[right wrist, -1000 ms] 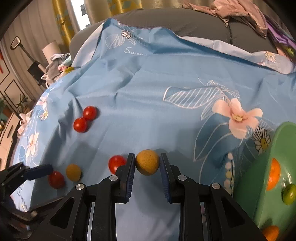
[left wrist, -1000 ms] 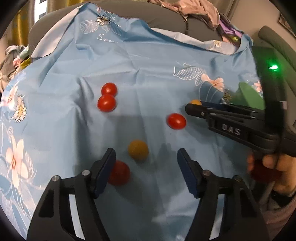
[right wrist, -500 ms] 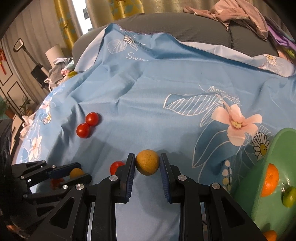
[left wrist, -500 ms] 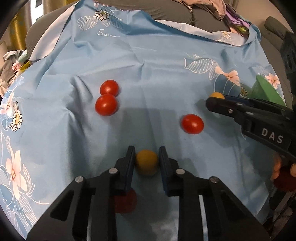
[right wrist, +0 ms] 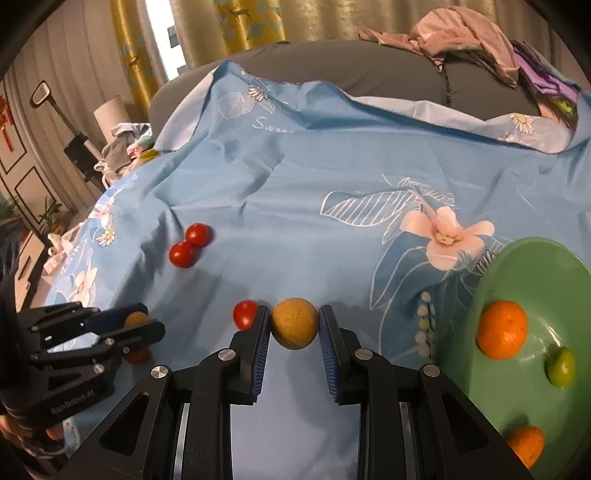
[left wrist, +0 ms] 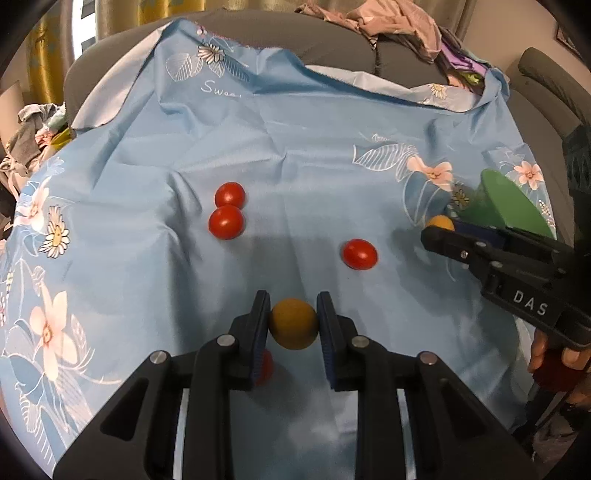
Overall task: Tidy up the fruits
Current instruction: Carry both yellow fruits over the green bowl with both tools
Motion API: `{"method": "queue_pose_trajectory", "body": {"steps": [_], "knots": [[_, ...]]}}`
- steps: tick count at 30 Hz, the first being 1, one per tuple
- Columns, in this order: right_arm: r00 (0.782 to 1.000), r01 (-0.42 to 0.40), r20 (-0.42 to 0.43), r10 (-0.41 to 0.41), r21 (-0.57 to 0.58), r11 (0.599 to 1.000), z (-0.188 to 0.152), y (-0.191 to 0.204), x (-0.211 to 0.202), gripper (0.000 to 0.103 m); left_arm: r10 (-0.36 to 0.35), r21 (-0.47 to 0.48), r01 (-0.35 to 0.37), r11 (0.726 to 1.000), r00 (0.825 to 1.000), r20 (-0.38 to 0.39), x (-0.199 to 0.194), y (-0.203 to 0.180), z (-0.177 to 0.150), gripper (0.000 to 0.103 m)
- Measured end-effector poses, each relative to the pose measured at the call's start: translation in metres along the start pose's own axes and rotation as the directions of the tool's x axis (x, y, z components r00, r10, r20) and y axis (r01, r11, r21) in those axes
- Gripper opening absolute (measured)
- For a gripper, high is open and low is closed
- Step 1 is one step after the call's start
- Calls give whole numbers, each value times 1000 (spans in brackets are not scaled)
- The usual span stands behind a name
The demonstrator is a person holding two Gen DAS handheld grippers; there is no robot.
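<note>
My left gripper is shut on a yellow-brown round fruit and holds it above the blue floral cloth. A red tomato lies partly hidden under its left finger. My right gripper is shut on a second yellow-brown fruit to the left of the green plate. The plate holds two oranges and a small green fruit. Three more red tomatoes lie on the cloth: a touching pair at the left and one in the middle.
The cloth covers a grey sofa with a heap of clothes on its back. The right gripper shows in the left wrist view beside the plate. More clothes lie at the far left.
My left gripper closed on the yellow-brown fruit and lifted it off the cloth. My right gripper kept its fruit and moved up and right toward the plate.
</note>
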State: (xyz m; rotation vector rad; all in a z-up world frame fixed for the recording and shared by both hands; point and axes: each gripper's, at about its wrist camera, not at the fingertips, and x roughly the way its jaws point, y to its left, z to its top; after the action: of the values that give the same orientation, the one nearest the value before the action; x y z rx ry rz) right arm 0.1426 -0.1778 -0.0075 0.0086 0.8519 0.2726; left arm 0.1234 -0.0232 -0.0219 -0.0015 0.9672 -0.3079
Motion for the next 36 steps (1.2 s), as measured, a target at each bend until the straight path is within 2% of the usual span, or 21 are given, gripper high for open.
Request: {"method": "queue_pose_trajectory", "body": {"steps": [14, 23, 36], "knots": [[999, -10, 50, 10, -6, 1000, -31, 15, -52, 28, -36, 19, 36, 999, 999, 36, -51, -17, -28, 26], [998, -6, 67, 7, -5, 1000, -48, 19, -72, 28, -59, 42, 58, 997, 998, 36, -69, -34, -44, 26], [994, 8, 110, -10, 21, 1000, -60, 11, -95, 28, -92, 91, 88, 992, 995, 40, -80, -61, -46, 26]]}}
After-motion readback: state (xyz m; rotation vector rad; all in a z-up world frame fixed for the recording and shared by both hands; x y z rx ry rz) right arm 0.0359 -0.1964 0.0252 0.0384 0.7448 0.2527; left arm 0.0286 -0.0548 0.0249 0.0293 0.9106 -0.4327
